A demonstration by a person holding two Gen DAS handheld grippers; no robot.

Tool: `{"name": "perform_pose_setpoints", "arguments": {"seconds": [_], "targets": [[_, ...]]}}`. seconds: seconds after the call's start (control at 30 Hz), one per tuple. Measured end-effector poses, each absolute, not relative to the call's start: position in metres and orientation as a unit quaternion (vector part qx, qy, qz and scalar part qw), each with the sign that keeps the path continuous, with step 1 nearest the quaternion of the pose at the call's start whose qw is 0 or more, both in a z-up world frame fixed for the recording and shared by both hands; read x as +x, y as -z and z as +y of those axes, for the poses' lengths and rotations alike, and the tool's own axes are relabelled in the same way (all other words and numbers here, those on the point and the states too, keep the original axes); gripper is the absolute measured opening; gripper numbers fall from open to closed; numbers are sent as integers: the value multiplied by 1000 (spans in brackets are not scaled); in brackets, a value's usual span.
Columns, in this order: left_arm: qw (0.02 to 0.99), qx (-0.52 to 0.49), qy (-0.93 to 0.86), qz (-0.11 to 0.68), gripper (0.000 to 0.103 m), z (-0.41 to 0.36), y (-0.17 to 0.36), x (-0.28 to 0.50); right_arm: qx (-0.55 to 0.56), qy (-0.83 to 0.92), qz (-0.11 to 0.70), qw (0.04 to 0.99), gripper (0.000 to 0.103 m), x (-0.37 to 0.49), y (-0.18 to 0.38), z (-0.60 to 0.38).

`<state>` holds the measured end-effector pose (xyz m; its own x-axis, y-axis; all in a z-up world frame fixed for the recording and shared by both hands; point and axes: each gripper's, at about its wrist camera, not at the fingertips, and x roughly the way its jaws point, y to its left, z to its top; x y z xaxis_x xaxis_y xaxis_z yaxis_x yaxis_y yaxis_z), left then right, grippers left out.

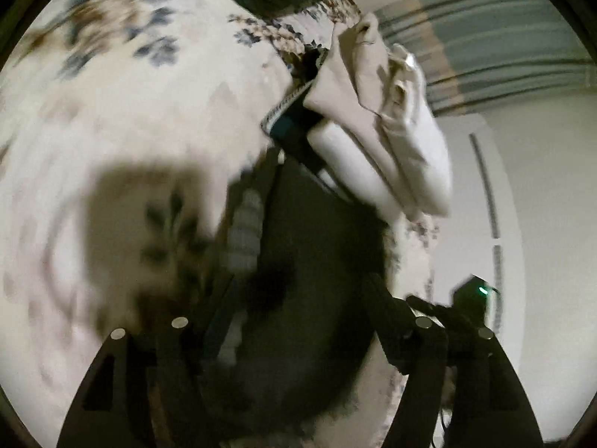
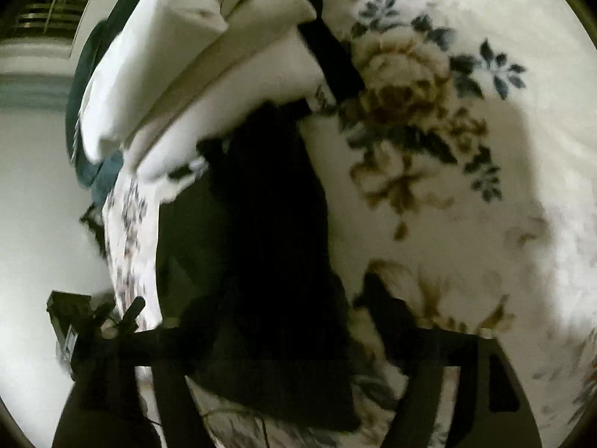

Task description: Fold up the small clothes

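I am holding both tongs, left tongs [image 1: 294,339] and right tongs [image 2: 298,339], spread wide and empty over the dark garment [image 2: 268,231] lying directly between them on the floral bed [image 2: 466,194]; risk: the blurred, dark fabric is hiding its edges, so a pinch may be gathering several layers

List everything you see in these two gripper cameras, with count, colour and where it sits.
Dark garment: one, black, spread flat on the floral blanket near its edge, in front of both grippers.
Pale clothes pile: one stack, white and beige, at the far end of the dark garment.
Teal fabric: one piece, teal, under and behind the pale pile.
Floral blanket: one, cream with blue and brown flowers, covering the surface.
Floor: pale, beside the blanket's edge.
Left gripper: one, black, open over the dark garment, holding nothing.
Right gripper: one, black, open over the dark garment, holding nothing.
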<state>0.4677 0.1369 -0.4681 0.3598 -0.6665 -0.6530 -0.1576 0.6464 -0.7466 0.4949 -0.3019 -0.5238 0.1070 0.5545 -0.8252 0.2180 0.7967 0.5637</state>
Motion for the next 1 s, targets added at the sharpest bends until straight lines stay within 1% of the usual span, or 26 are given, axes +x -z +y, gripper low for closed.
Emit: {"name": "perform_pose_setpoints", "arguments": {"seconds": [0.07, 0.13, 0.27, 0.4, 0.57, 0.67, 0.7, 0.73, 0.77, 0.8, 0.83, 0.87, 0.9, 0.97, 1.0], "targets": [[722, -407, 161, 537, 69, 136, 470, 421, 281, -145, 671, 671, 88, 493, 527, -303], [717, -415, 134, 544, 70, 132, 476, 384, 267, -162, 686, 657, 88, 493, 532, -304], [681, -466, 91, 558, 70, 111, 513, 323, 261, -199, 703, 631, 92, 507, 543, -301], [658, -528, 75, 531, 70, 87, 547, 314, 241, -219, 708, 626, 92, 541, 562, -288], [647, -594, 57, 475, 70, 71, 585, 336, 258, -244, 709, 609, 92, 588, 605, -259], [645, -632, 18, 429, 70, 77, 593, 345, 261, -262, 706, 604, 97, 607, 623, -240], [648, -636, 8, 419, 68, 78, 591, 348, 265, -270, 700, 605, 97, 610, 623, -235], [653, -637, 0, 410, 62, 78, 587, 350, 271, -279, 692, 608, 97, 613, 622, -230], [661, -634, -5, 401, 51, 80, 581, 352, 278, -287, 685, 609, 95, 614, 622, -226], [668, -627, -9, 401, 32, 82, 578, 354, 282, -293, 679, 611, 85, 614, 621, -222], [673, -622, -8, 401, 26, 83, 574, 358, 280, -294, 678, 613, 73, 612, 621, -218], [678, -615, -2, 402, 24, 86, 568, 362, 277, -291, 677, 616, 52, 610, 621, -215], [681, -610, 3, 405, 23, 88, 565, 363, 275, -286, 675, 622, 39, 606, 621, -214], [685, -597, 14, 416, 22, 95, 557, 370, 277, -278, 666, 634, 28, 598, 616, -217], [686, -592, 20, 422, 22, 99, 556, 372, 287, -273, 659, 639, 25, 592, 611, -221]]}}
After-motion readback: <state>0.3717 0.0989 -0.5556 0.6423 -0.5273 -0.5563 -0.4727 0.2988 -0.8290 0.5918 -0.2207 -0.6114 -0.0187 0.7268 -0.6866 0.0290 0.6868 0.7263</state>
